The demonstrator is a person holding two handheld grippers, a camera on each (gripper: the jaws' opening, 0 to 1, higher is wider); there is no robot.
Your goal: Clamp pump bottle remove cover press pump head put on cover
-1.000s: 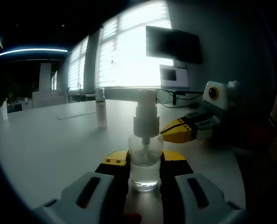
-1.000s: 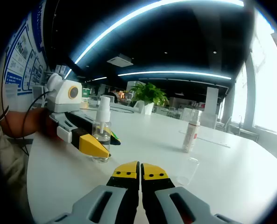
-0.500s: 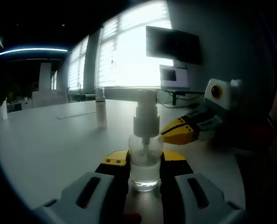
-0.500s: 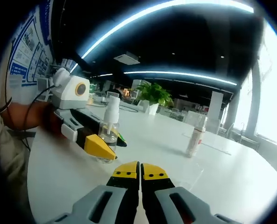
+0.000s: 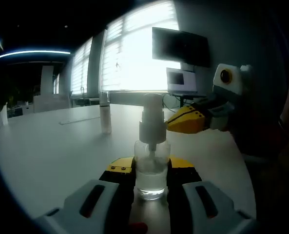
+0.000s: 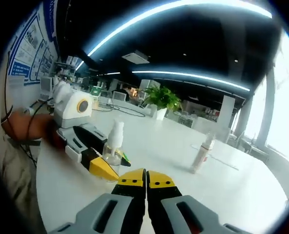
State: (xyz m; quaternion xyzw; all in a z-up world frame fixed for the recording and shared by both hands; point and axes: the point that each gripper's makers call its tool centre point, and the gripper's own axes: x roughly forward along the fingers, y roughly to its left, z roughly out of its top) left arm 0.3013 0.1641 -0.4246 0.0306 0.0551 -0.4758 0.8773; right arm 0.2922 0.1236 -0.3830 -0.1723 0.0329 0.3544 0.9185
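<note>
A clear pump bottle (image 5: 151,168) with a white pump head (image 5: 152,114) stands upright on the white table, its cover off. My left gripper (image 5: 151,179) is shut on the bottle's body, yellow-tipped jaws on either side. My right gripper (image 5: 177,123) hovers just right of the pump head, at about its height, jaws together and empty. In the right gripper view, the shut right gripper (image 6: 145,177) looks down on the bottle (image 6: 113,147), held by the left gripper coming in from the left.
A second slim bottle (image 5: 105,115) stands farther back on the table (image 5: 47,151); it also shows in the right gripper view (image 6: 201,157). A person's arm (image 6: 25,129) is at the left. A monitor (image 5: 181,46) and laptop (image 5: 181,80) sit near the window.
My right gripper has risen from table level to the height of the pump head, still shut. The left gripper and the bottle have not moved.
</note>
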